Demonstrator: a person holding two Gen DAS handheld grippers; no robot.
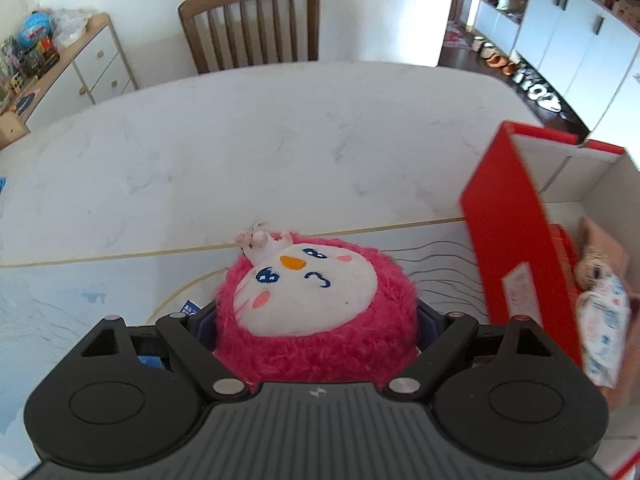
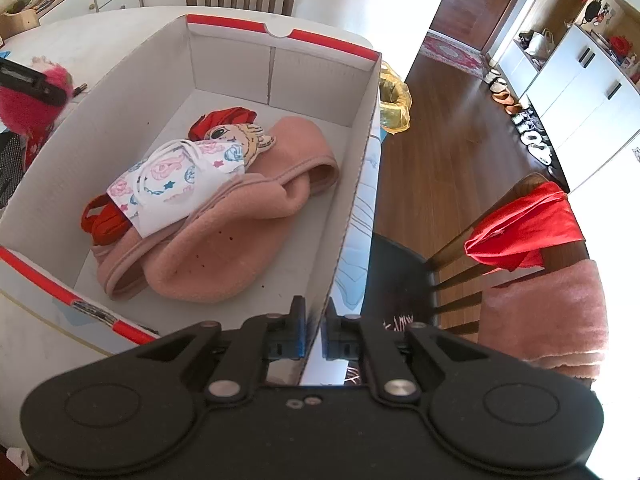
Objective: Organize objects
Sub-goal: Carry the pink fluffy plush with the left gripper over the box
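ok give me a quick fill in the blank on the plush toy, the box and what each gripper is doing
1. The left gripper is closed around a ____ plush toy.
2. The right gripper pinches the ____ of the red and white box.
3. The patterned face mask lies on top of a pink ____ inside the box.

Missing words: pink; wall; hat

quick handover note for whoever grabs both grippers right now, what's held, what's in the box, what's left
Left gripper: jaws wide around the pink plush toy, above the table, beside the box.
Right gripper: shut on the box's near wall, steadying it.
Done: pink cloth, patterned face mask and red items lie in the box.
Left: put the plush in the box.
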